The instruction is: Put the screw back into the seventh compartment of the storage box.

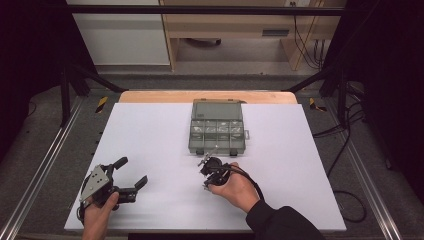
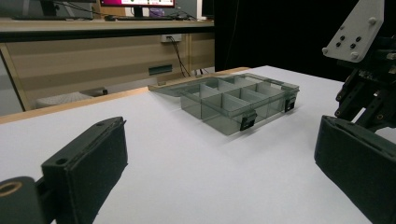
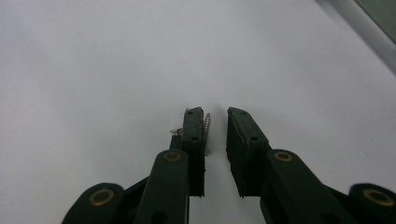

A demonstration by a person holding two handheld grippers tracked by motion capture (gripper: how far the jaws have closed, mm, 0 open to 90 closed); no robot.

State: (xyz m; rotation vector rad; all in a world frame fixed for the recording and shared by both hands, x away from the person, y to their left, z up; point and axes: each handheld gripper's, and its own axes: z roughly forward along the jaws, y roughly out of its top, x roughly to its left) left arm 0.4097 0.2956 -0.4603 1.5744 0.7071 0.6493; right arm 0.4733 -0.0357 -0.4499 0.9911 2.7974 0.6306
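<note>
A clear grey compartment box (image 1: 216, 131) lies on the white table with its lid folded open at the back; it also appears in the left gripper view (image 2: 233, 100). My right gripper (image 1: 209, 167) points down at the table just in front of the box. Its jaws (image 3: 217, 114) stand a little apart, and a small screw (image 3: 207, 123) sits in the gap against the left pad, with the other pad clear of it. A second tiny metal piece (image 3: 175, 132) lies just outside that jaw. My left gripper (image 1: 134, 171) rests wide open at the front left, holding nothing (image 2: 219, 154).
The white sheet (image 1: 150, 140) covers most of the table, with a wooden strip (image 1: 150, 96) along its far edge. Metal rails (image 1: 45, 160) run along both sides, and cables (image 1: 345, 150) lie on the floor at the right. The right gripper (image 2: 369, 70) stands near the left gripper's right jaw.
</note>
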